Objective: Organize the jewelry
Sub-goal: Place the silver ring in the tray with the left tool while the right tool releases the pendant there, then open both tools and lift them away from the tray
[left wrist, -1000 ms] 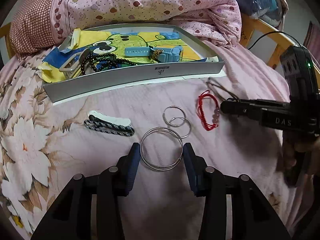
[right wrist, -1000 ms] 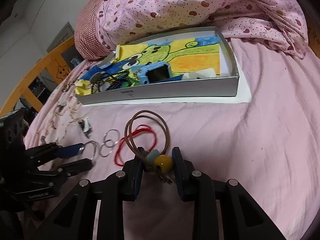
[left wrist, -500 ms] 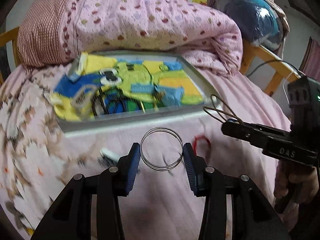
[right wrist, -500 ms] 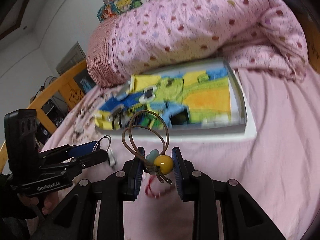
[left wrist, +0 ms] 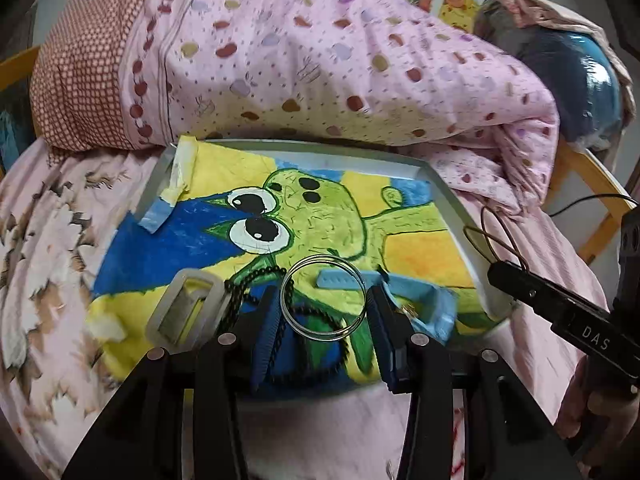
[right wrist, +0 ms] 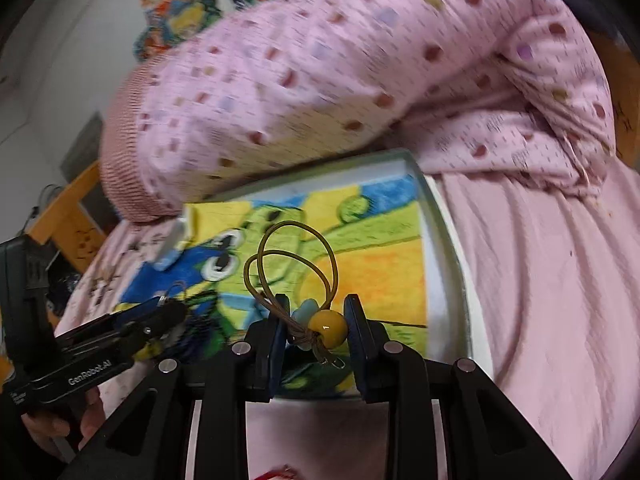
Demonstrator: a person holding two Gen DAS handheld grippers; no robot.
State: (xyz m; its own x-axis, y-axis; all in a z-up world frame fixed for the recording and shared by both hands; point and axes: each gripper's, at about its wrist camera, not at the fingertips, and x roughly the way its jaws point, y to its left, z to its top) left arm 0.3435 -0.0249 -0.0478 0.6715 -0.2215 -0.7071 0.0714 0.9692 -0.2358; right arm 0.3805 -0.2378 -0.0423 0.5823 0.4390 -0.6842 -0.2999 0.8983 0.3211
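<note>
My left gripper (left wrist: 323, 320) is shut on a set of thin silver bangles (left wrist: 285, 300), held upright over the near end of the white tray (left wrist: 460, 216). The tray is lined with a frog drawing. In it lie a black bead necklace (left wrist: 256, 280), a light blue watch (left wrist: 400, 284) and a grey rectangular frame (left wrist: 188, 308). My right gripper (right wrist: 316, 328) is shut on a brown cord bracelet (right wrist: 334, 264) at its yellow bead (right wrist: 328, 326), above the tray's near edge (right wrist: 444, 248). Each gripper shows in the other's view: the right one (left wrist: 520, 276), the left one (right wrist: 160, 312).
A rolled pink spotted quilt (left wrist: 320, 60) and a checked pillow (left wrist: 80, 80) lie right behind the tray. Wooden bed rail (left wrist: 592, 184) runs at the right. A red cord bracelet (right wrist: 280, 472) shows on the sheet below my right gripper. A hand (left wrist: 580, 412) holds the right gripper.
Both grippers rose off the pink sheet and moved forward over the tray, carrying the bangles and the cord bracelet. The small rings and red bracelet stayed behind on the sheet.
</note>
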